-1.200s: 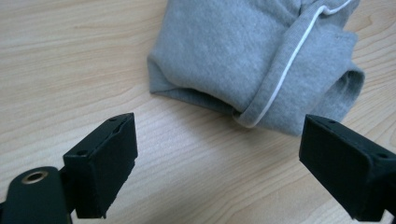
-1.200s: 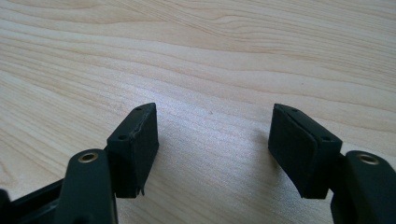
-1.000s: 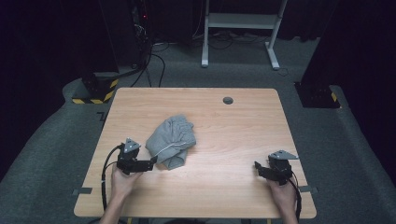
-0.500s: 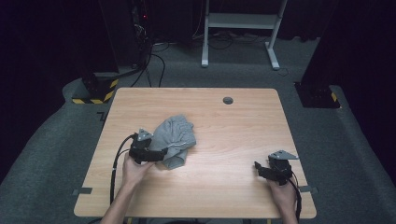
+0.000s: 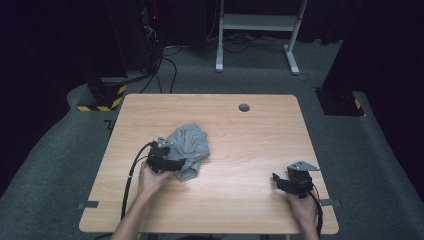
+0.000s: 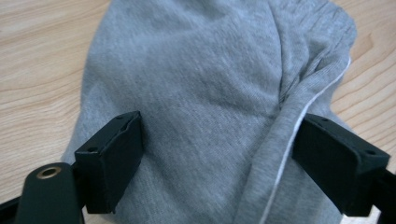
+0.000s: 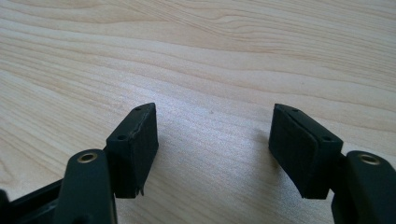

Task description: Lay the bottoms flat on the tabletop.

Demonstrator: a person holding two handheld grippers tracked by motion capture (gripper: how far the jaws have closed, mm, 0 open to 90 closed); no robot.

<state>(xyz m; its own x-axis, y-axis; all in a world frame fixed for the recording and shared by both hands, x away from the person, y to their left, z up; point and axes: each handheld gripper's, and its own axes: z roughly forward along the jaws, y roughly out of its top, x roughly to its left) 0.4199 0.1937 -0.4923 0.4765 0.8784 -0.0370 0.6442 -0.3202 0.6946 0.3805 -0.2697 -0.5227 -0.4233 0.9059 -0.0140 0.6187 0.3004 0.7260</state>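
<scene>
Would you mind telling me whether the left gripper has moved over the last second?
Yes. The left gripper has moved rightward, away from the table's left edge, onto the grey cloth; its open jaws now straddle a fold.

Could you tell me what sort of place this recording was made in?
Probably a lab or workshop: a bare wooden table on grey carpet, loose cables by dark equipment, and hazard-striped bases.

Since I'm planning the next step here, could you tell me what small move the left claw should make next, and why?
Probably shut the left claw on the grey cloth. Its jaws stand open with a bunched fold of the cloth between them, so a grip looks ready. The right claw is open over bare table, away from the cloth.
</scene>
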